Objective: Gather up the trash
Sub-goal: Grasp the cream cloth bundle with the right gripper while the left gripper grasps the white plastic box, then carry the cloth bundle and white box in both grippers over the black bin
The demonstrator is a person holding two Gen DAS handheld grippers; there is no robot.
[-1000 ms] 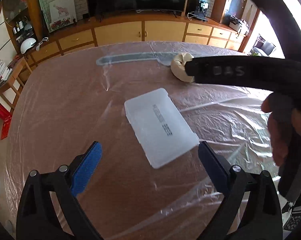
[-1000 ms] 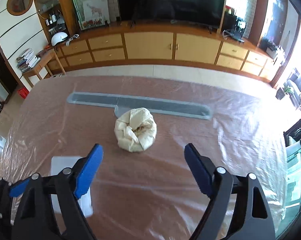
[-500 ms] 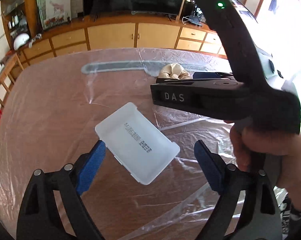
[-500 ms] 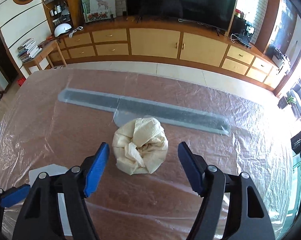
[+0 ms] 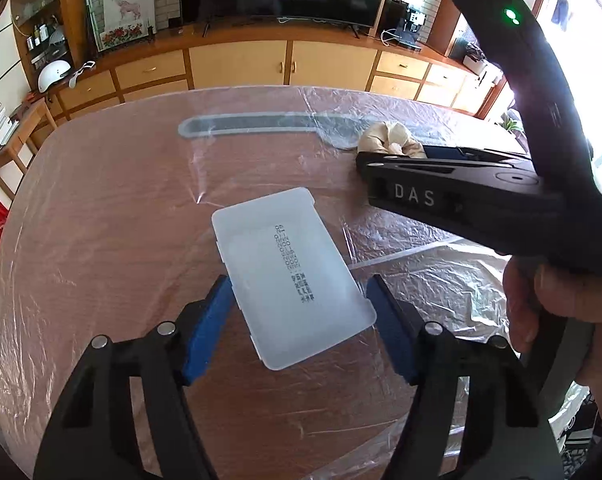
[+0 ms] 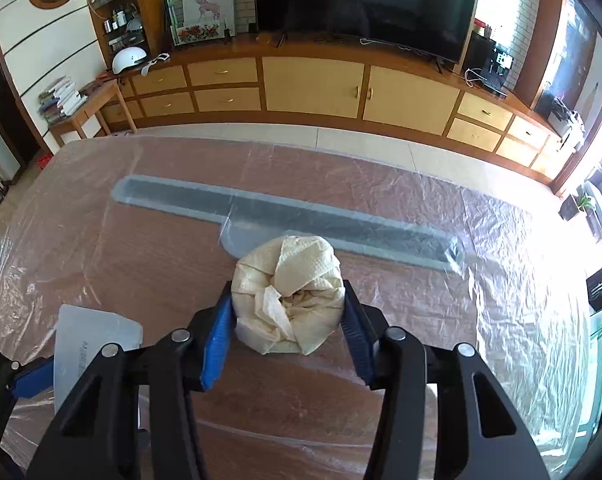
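Plastic-covered table (image 6: pixel 101 240); right hand-held gripper (image 6: pixel 289 320) closing on paper wad (image 6: pixel 289 300).

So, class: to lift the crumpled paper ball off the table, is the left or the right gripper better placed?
Right. The right gripper already straddles the paper ball, its jaws closing and both blue pads against its sides. The left gripper is closing around the white plastic lid instead.

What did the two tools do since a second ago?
Both closed in. The left tool now straddles the white lid, jaws closing, one pad touching. The right tool moved up to the paper wad and is squeezing it. Lid and wad remain on the table.
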